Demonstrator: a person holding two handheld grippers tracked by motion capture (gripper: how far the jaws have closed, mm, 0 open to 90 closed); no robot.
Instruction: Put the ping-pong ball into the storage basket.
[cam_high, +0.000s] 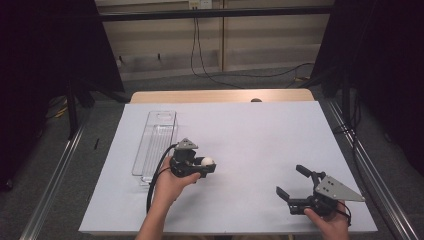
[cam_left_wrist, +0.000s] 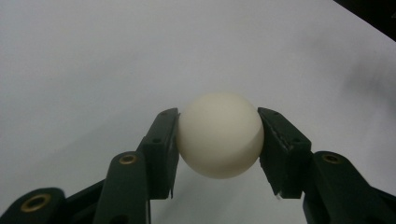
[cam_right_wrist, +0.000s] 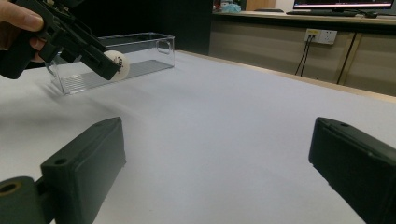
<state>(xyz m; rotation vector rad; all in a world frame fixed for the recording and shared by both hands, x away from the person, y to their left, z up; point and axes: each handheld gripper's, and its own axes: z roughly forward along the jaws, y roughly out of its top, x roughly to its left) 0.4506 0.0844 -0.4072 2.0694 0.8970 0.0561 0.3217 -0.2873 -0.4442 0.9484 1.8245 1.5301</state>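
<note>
A small white ball (cam_left_wrist: 220, 135) is gripped by the left tool (cam_high: 206, 165), one jaw pressed on each side at about its widest girth, as is seen plainly in the left gripper view. It is held above the white-covered bench (cam_high: 250, 135), just to the right of the near end of a clear plastic bin (cam_high: 155, 145).

The ball is judged to be light, hollow and rigid, probably of the table-tennis kind, with a smooth matt skin; a faint printed mark may be carried on it in the right gripper view, though this cannot be read. Being round and slick, it is likely to squirt out if it is pinched off-centre or squeezed hard, so a hold across the full diameter with moderate pressure is best kept. Little damage would be expected from a fall, but a long roll would.

The right tool (cam_high: 296, 185) is held with its jaws spread wide and nothing between them, low over the bench near its front right corner, well apart from the ball.

The bin is long and narrow with upright walls, and it lies lengthwise toward the far edge. Its rim would have to be cleared from above. Open bench is left all around to the right, while the near edge lies close to both hands.
</note>
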